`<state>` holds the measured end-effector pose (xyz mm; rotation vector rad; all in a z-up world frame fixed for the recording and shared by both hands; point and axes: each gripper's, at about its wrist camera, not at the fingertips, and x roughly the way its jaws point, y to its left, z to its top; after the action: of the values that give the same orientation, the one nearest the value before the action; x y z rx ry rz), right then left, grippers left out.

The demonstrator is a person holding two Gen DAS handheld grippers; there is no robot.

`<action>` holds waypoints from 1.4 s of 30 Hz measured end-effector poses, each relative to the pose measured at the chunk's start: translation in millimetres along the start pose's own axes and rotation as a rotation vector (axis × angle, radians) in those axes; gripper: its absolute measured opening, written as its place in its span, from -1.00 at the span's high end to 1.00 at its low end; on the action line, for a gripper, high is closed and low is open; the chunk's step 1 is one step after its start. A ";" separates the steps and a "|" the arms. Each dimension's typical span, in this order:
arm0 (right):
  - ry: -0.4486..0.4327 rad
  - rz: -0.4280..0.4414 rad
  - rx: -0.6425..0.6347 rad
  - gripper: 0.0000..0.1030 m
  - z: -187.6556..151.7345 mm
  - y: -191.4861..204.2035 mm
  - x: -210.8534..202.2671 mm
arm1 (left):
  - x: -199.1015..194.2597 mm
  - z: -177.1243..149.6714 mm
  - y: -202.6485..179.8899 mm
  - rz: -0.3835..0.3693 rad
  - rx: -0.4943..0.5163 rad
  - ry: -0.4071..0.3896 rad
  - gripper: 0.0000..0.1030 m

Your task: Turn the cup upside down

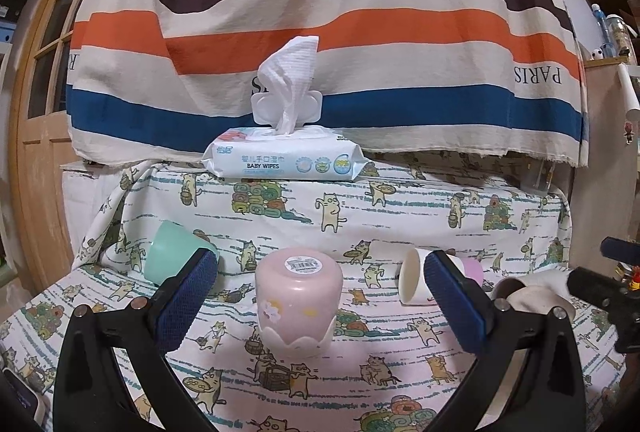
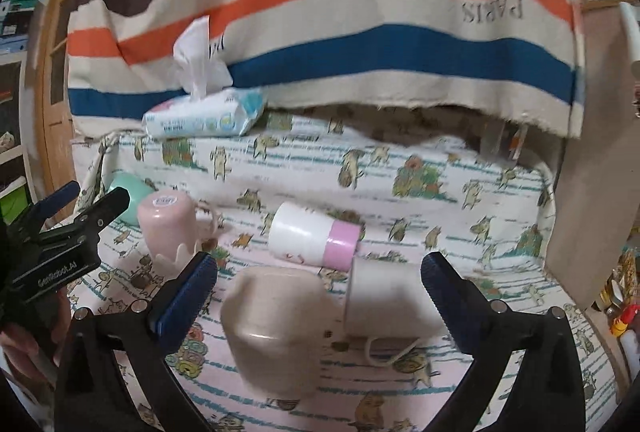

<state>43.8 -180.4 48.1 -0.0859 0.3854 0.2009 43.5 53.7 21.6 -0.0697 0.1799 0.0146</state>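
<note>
A pink cup (image 1: 298, 302) stands upside down on the cat-print cloth, barcode label on its base, centred between my open left gripper's (image 1: 320, 300) blue pads, untouched. It also shows in the right wrist view (image 2: 168, 224). A mint cup (image 1: 170, 258) lies on its side at the left. A white cup with a pink band (image 2: 314, 236) lies on its side; it also shows in the left wrist view (image 1: 416, 282). My right gripper (image 2: 320, 296) is open over a beige cup (image 2: 274, 328) and a white mug (image 2: 386, 302), both blurred.
A baby wipes pack (image 1: 284, 158) with a wipe sticking up sits on the raised ledge at the back. A striped cloth (image 1: 320, 32) hangs behind. A wooden door (image 1: 44, 112) stands at the left, a board (image 2: 588, 192) at the right.
</note>
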 end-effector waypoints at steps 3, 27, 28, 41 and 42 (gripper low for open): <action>-0.046 0.008 0.028 -0.99 -7.9 -11.9 -10.9 | -1.2 -0.4 -2.8 -0.003 0.013 -0.004 -0.99; -0.073 0.002 0.066 -0.99 -40.2 -41.0 -13.9 | -30.5 0.2 -19.8 -0.174 -0.095 0.084 -0.99; -0.065 0.005 0.063 -0.99 -41.2 -40.5 -13.6 | -32.1 -1.4 -24.4 -0.165 -0.071 0.081 -0.99; -0.050 -0.002 0.057 -0.99 -44.8 -38.7 -15.7 | -23.4 -24.4 -47.7 -0.046 0.087 0.147 -0.99; -0.048 -0.001 0.056 -0.99 -44.6 -38.3 -15.5 | -21.5 -24.6 -47.0 -0.040 0.084 0.157 -0.99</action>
<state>21.5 -226.0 14.5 -0.0265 0.3427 0.1906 19.0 4.9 4.5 0.0095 0.3354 -0.0383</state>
